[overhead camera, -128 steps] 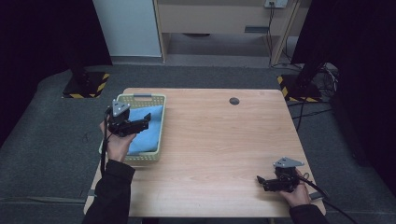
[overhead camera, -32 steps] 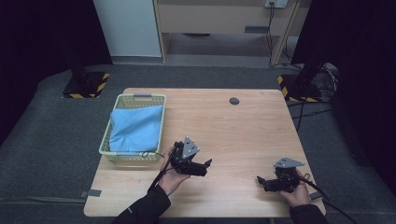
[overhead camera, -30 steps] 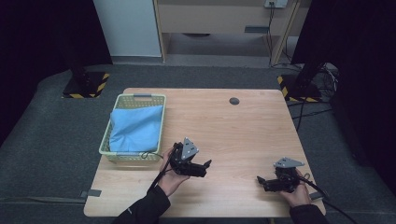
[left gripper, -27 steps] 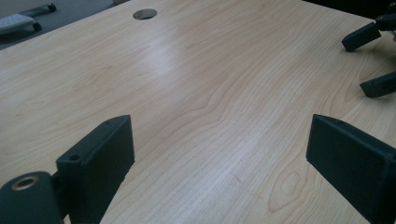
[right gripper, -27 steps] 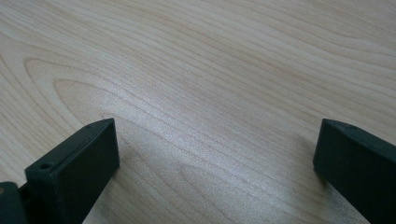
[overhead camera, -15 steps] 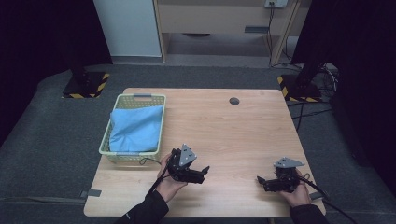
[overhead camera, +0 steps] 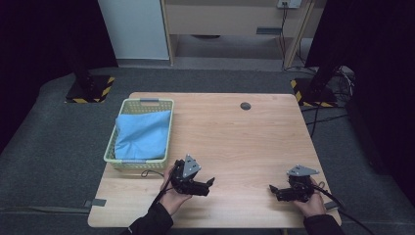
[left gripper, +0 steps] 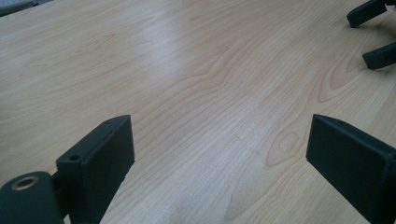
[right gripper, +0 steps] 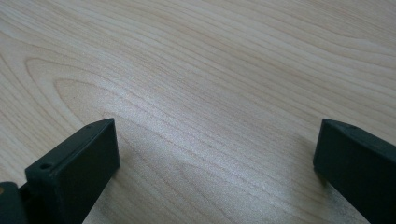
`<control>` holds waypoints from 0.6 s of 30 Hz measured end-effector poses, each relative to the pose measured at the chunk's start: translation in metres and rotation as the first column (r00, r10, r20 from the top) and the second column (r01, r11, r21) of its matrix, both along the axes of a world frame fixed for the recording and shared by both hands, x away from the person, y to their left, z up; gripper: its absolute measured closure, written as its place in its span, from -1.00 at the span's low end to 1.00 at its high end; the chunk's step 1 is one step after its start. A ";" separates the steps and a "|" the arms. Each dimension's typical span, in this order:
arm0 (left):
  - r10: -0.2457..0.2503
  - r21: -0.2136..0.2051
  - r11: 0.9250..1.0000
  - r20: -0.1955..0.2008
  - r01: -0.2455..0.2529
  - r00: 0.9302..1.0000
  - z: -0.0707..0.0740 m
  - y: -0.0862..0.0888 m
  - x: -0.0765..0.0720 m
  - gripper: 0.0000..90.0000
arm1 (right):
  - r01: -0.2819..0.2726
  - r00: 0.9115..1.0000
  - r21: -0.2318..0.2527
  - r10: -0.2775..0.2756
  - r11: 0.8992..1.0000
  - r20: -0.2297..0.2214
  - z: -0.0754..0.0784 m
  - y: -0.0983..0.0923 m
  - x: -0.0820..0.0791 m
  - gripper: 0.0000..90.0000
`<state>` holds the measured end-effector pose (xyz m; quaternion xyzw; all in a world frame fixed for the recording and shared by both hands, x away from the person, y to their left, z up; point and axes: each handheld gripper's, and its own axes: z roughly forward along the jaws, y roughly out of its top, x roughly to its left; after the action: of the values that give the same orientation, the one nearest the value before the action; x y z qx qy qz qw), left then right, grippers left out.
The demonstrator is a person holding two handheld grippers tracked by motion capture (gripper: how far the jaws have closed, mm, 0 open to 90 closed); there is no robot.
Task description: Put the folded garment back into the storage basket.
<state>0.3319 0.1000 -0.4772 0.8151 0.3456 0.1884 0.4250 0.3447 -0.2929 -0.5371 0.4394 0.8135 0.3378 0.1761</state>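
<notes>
Over at the left edge of the wooden table (overhead camera: 235, 132) sits the pale green basket (overhead camera: 111, 147), and the folded blue cloth (overhead camera: 142, 134) lies inside it, so the stowing looks finished to me, with nothing left out on the wood. Moving right of the basket, the left gripper (overhead camera: 209, 185) rests low near the front edge, jaws spread wide, holding nothing. Further right, the right gripper (overhead camera: 275, 190) sits by the front right corner, jaws also wide and empty. Bare board lies between them, plenty of room.

basket (overhead camera: 142, 103) floor hidden under blue cloth (overhead camera: 143, 134), small dark disc (overhead camera: 245, 105) unidentifiable
</notes>
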 end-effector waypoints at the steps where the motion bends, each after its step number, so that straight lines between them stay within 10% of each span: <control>1: 0.002 -0.001 1.000 -0.002 -0.002 1.000 0.000 0.001 0.000 -0.84 | 0.000 1.000 0.000 0.000 1.000 0.000 0.000 0.000 0.000 -0.99; 18: 0.023 0.004 1.000 -0.011 -0.023 1.000 -0.006 0.021 -0.008 -0.84 | -0.001 1.000 0.000 0.001 1.000 -0.001 0.000 0.000 0.000 -0.99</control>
<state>0.3238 0.1211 -0.4832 0.8130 0.3569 0.1892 0.4193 0.3445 -0.2931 -0.5371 0.4392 0.8137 0.3379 0.1757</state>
